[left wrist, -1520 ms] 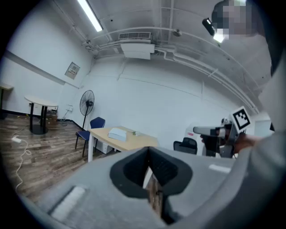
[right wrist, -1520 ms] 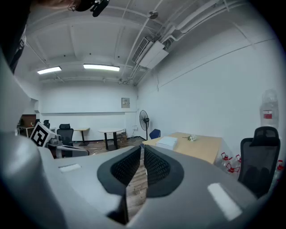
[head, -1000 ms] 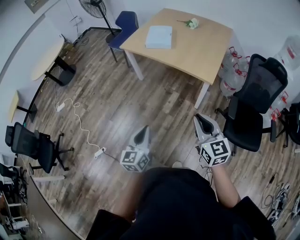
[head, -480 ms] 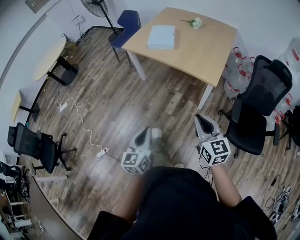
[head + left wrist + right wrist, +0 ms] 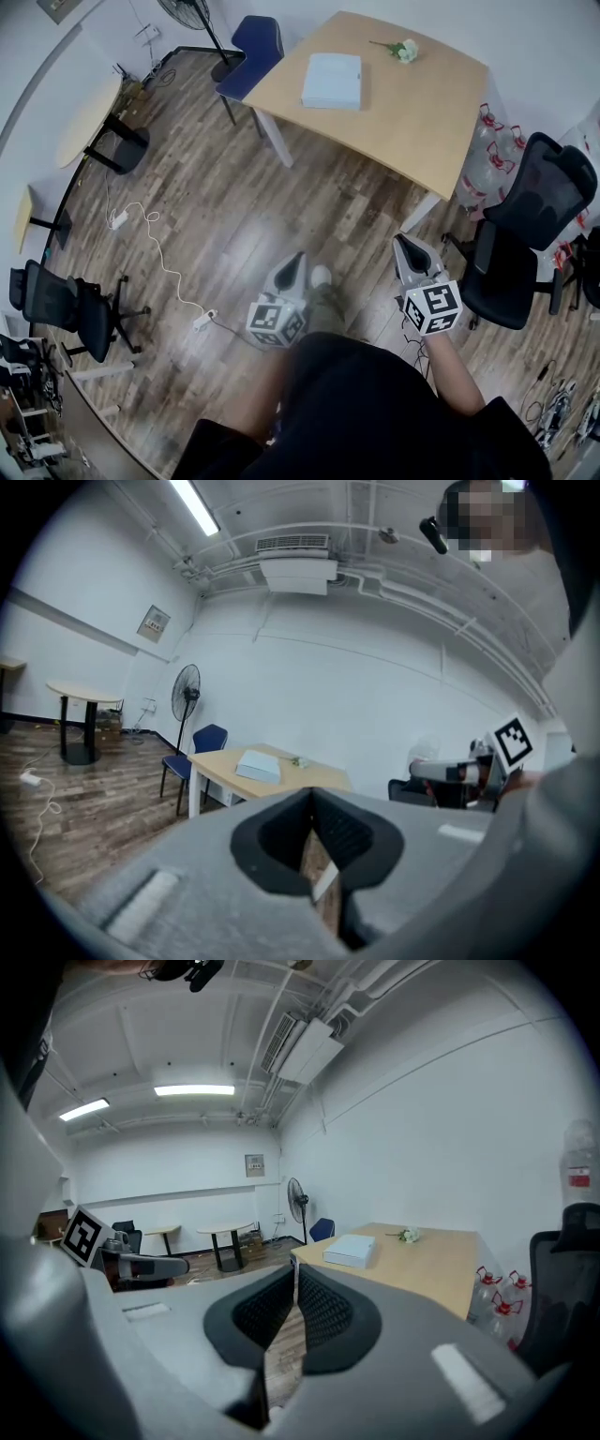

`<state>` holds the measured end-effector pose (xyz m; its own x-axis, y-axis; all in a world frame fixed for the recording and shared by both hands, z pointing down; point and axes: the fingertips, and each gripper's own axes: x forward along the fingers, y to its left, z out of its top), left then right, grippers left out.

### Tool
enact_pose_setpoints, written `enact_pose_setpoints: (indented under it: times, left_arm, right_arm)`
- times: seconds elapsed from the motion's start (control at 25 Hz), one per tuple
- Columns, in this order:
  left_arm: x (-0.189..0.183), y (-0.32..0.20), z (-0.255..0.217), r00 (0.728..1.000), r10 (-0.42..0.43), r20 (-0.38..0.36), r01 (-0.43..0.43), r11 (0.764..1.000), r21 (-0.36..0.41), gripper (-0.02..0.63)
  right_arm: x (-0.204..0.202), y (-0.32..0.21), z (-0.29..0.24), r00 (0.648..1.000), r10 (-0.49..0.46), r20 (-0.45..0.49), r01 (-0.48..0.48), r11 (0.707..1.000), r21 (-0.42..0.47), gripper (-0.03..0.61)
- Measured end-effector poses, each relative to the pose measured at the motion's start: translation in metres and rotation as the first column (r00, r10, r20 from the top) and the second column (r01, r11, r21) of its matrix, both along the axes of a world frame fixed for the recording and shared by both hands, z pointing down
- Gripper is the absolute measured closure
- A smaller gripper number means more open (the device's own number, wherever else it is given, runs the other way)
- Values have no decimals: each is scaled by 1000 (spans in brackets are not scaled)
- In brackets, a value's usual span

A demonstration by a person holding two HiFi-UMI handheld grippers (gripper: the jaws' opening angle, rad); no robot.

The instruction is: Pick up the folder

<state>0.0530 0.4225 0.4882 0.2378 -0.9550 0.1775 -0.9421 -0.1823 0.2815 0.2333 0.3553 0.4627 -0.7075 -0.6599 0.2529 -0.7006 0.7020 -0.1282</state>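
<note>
Approach stage: left gripper (image 5: 295,257) and right gripper (image 5: 402,242) closed, empty; folder (image 5: 332,81) waits at twelve o'clock, needing reach and opened jaws.

left gripper (image 5: 292,267) — jaws together, empty | right gripper (image 5: 405,249) — jaws together, empty | both held level, side by side

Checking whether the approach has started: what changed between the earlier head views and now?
The person has stepped toward the table: a shoe now shows between the grippers, and the table looks slightly nearer. Nothing was gripped or released. The left gripper and right gripper stay shut and empty, held out ahead; the folder lies untouched on the table.
</note>
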Motion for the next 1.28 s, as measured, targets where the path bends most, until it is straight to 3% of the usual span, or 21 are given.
enact_pose_setpoints:
  times: [0.28, 0.64, 0.92, 1.0, 1.16, 1.28]
  left_arm:
    - [-82, -115, -11, 1000, 18, -11, -18, 1000, 13, 614]
    - [-182, -220, -19, 996, 45, 73, -46, 999, 22, 614]
    - [-232, -269, -30, 999, 45, 20, -45, 998, 43, 614]
    - [-241, -279, -30, 997, 57, 42, -59, 997, 46, 614]
    - [-239, -292, -32, 980, 120, 160, -129, 990, 53, 614]
    - [-236, -301, -26, 983, 130, 131, -136, 990, 33, 614]
  right_arm:
    - [-76, -112, 5, 999, 10, -47, -12, 999, -45, 565]
    - [-178, -226, -11, 997, 29, -66, -32, 998, -54, 571]
    - [-225, -272, -11, 995, 49, -82, -53, 997, -49, 572]
    - [-229, -281, -11, 994, 74, -81, -79, 995, -53, 574]
    - [-229, -294, -5, 989, 111, -95, -118, 991, -68, 574]
    - [-225, -299, 8, 989, 114, -96, -123, 988, -94, 575]
